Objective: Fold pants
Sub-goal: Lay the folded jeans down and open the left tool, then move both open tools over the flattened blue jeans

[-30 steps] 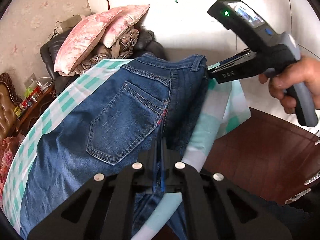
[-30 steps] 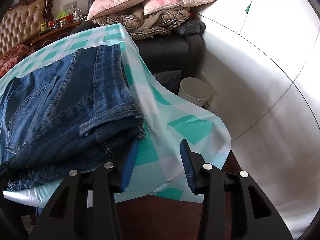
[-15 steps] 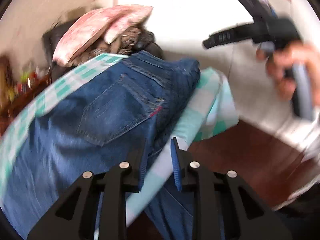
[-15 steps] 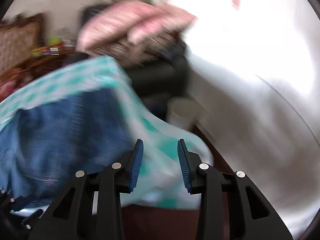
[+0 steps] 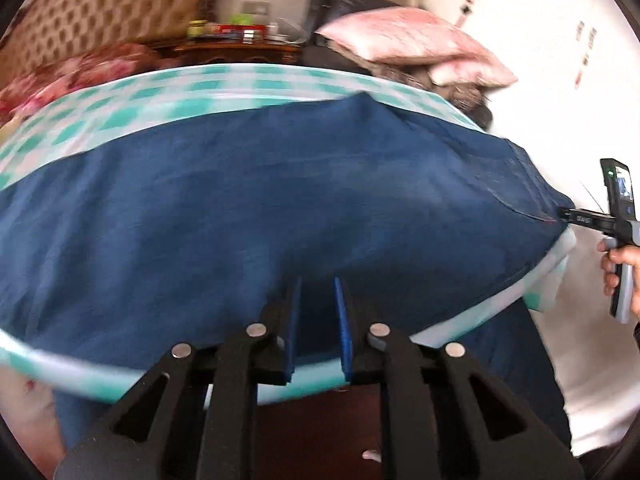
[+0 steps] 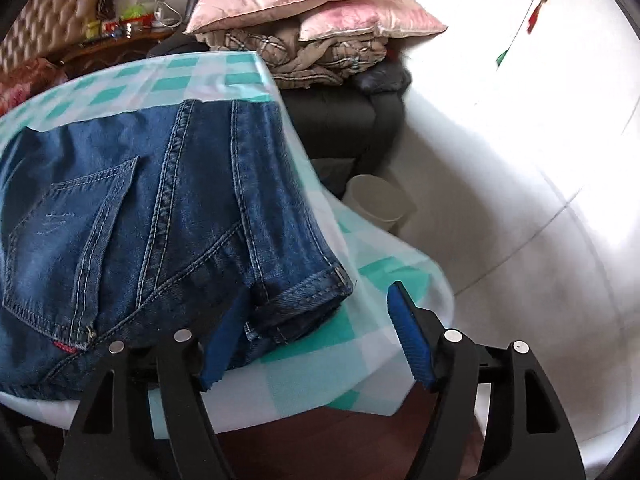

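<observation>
Left wrist view. Your left tongs [image 5: 316, 320] stand a little apart with nothing between the pads, poised over the near edge of the pants [image 5: 280, 208]. The pants lie spread across the counter [image 5: 248, 88], which wears a green-checked cloth; part of the denim hangs over the near edge. At the far right, your right hand [image 5: 620, 264] holds the right tongs against the waistband end. The picture is blurred, so seams cannot be read here.

Right wrist view. Your right tongs [image 6: 316, 328] gape wide, empty, with the left pad just beside the waistband corner of the pants [image 6: 140, 216] and the right pad over bare cloth. The waistband lies doubled at the right end of the counter [image 6: 200, 76], back pocket uppermost, layers stacked at the corner. Pillows [image 6: 312, 4] sit well beyond, on a dark chair.

Step in hand, as judged: the pants appear already folded leg upon leg, and you are setting both tongs for the crosswise fold. The next move calls for closing the right tongs over all layers at the waistband corner, and the left over the near edge, before lifting together; a pad that catches only the top layer would likely open the stack.
</observation>
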Action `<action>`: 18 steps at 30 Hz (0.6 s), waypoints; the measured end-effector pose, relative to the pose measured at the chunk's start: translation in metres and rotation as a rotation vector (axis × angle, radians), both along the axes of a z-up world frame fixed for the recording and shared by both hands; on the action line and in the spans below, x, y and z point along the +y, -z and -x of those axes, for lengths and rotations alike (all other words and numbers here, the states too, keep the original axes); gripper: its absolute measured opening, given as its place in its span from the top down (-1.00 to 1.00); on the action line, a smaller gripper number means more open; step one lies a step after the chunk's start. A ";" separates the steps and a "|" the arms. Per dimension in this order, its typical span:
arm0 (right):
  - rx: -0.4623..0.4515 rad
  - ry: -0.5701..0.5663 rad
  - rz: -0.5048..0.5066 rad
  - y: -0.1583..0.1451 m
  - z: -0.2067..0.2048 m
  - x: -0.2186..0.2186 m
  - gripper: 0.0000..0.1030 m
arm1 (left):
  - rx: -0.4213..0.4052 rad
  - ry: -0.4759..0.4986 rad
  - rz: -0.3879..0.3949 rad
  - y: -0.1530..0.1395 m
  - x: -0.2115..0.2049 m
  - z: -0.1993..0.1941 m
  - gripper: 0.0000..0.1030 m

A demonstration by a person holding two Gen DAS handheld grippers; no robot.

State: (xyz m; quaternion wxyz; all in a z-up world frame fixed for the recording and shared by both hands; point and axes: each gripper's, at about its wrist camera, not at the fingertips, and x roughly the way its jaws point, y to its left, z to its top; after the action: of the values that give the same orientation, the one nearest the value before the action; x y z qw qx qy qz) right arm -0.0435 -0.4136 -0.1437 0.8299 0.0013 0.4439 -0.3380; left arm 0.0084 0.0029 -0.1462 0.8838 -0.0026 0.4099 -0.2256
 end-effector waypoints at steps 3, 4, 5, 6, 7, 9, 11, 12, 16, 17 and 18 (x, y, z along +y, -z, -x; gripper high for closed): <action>-0.044 0.015 0.054 -0.023 -0.002 0.017 -0.35 | -0.005 -0.132 -0.003 -0.003 0.047 -0.002 0.46; -0.073 -0.012 0.045 -0.031 -0.005 0.026 -0.45 | -0.010 -0.176 -0.001 -0.005 0.061 -0.003 0.32; -0.103 -0.051 0.024 -0.039 -0.012 0.038 -0.55 | -0.014 -0.229 0.003 -0.005 0.079 -0.008 0.26; -0.137 -0.121 -0.008 -0.048 -0.022 0.060 -0.59 | -0.017 -0.303 0.012 -0.006 0.102 -0.013 0.09; -0.154 -0.187 -0.027 -0.055 -0.030 0.078 -0.66 | -0.014 -0.378 0.007 -0.006 0.122 -0.021 -0.13; -0.175 -0.351 -0.062 -0.061 -0.054 0.128 -0.70 | 0.002 -0.496 -0.008 -0.003 0.156 -0.036 -0.17; -0.172 -0.496 -0.085 -0.059 -0.083 0.181 -0.70 | 0.019 -0.568 0.021 -0.001 0.188 -0.047 -0.22; -0.166 -0.538 -0.084 -0.057 -0.094 0.198 -0.70 | 0.030 -0.595 0.027 0.001 0.205 -0.056 -0.25; -0.090 -0.702 -0.055 -0.039 -0.146 0.277 -0.70 | 0.015 -0.612 -0.006 0.001 0.236 -0.075 -0.26; -0.088 -0.731 -0.066 -0.036 -0.152 0.292 -0.70 | 0.009 -0.607 -0.005 0.001 0.243 -0.081 -0.26; -0.081 -0.750 -0.073 -0.034 -0.162 0.304 -0.70 | 0.000 -0.608 -0.012 0.000 0.251 -0.089 -0.23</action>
State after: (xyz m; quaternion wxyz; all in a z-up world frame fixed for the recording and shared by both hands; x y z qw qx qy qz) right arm 0.1189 -0.1099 -0.1097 0.9122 -0.1184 0.3922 0.0055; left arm 0.0970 0.2542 -0.1466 0.9108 -0.1198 0.3918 0.0518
